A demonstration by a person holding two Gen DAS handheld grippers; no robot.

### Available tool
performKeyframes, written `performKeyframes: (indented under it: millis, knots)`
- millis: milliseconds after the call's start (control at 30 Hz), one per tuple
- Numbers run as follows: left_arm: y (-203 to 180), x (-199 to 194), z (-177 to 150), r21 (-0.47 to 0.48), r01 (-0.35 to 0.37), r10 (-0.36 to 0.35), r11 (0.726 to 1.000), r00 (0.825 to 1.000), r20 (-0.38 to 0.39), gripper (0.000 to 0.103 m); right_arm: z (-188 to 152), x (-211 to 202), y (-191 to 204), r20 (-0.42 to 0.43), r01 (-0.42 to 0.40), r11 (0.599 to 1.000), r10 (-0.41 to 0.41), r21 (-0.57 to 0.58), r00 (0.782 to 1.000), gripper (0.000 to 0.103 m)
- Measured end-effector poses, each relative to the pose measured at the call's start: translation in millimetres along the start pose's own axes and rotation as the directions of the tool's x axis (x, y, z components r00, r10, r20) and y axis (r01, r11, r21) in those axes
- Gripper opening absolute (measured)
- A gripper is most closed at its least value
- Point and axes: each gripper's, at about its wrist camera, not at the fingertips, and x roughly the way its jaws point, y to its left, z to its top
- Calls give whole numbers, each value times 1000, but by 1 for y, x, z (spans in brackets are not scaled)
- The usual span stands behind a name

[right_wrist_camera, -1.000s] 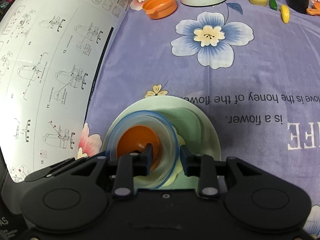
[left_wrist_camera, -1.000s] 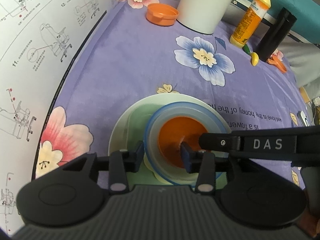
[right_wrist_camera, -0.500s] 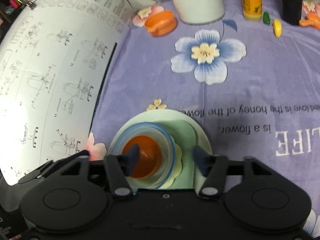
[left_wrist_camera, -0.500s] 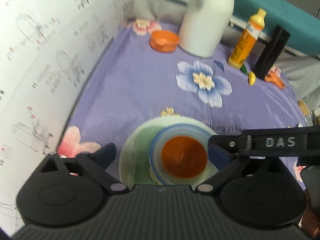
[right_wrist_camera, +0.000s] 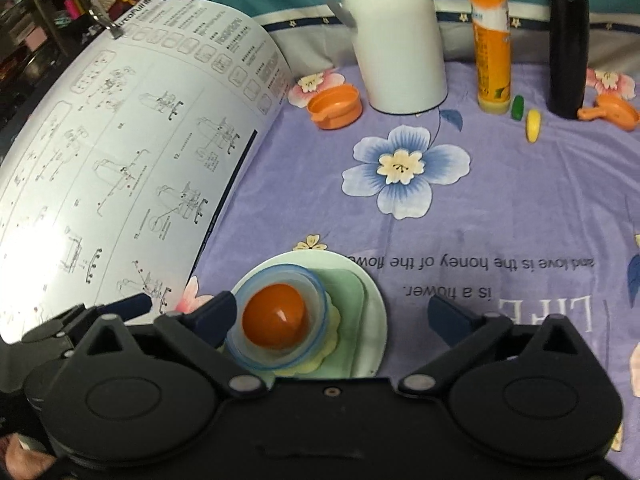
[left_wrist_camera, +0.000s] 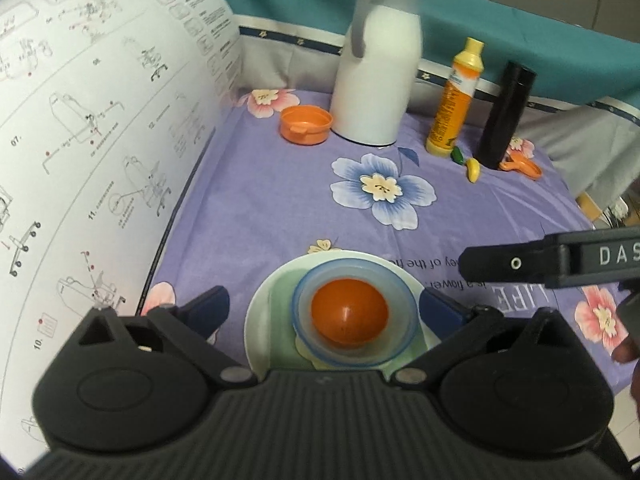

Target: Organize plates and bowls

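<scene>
**Nested stack: handling and grip points**

Location. The stack sits on the purple cloth (left_wrist_camera: pixel 280 208), near its front edge, just beside the curled instruction sheet (left_wrist_camera: pixel 100 140). From the bottom up: a pale green plate (left_wrist_camera: pixel 260 320), a square green dish (right_wrist_camera: pixel 348 296), a small yellow scalloped piece (right_wrist_camera: pixel 320 360), a clear bowl (left_wrist_camera: pixel 400 292) with a blue rim, and an orange bowl (left_wrist_camera: pixel 349 318) nested inside it.

Gripper state. The left gripper (left_wrist_camera: pixel 324 306) is released, its jaws spread wide to either side of the stack and touching nothing. The right gripper (right_wrist_camera: pixel 332 314) is likewise spread and empty, above the stack.

Handling (judgement, not observation).
- All pieces look like light, stiff plastic; breakage risk appears low.
- Surfaces are glossy and probably slippery, so a pinch on a sloped wall may slide off.
- Preferred hold: across a rim, one finger inside and one outside.
- The nested bowls may lift together; grip the orange bowl's rim alone to separate it.
- The plate lies flat on soft cloth, so getting a finger under its edge may call for pressing into the fabric.

Remaining. A second orange bowl (left_wrist_camera: pixel 306 124) stands well apart at the far side, beside the white jug (left_wrist_camera: pixel 376 80).
</scene>
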Motion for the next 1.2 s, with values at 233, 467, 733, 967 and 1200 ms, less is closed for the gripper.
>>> performKeyframes:
  millis: [233, 467, 733, 967, 1200]
  knots:
    - [-5, -8, -15, 25, -3, 2, 1000, 1000, 2, 103, -20, -14, -7, 17, 28, 997, -27, -68, 999, 103]
    - [-6, -4, -31, 35, -14, 15, 999, 1000, -26, 103, -41, -15, -17, 3, 65, 993, -65, -100, 998, 103]
    - [-2, 7, -44, 14, -27, 28, 1000, 998, -58, 103, -56, -8, -15, -17, 100, 982, -104, -159, 994, 103]
    - [-2, 11, -53, 30, -27, 28, 999, 998, -61, 103, -67, 1, -13, -55, 108, 977, -120, -185, 991, 103]
    - [0, 13, -58, 44, -52, 55, 998, 996, -74, 103, -69, 8, -16, -78, 119, 975, -135, -185, 988, 103]
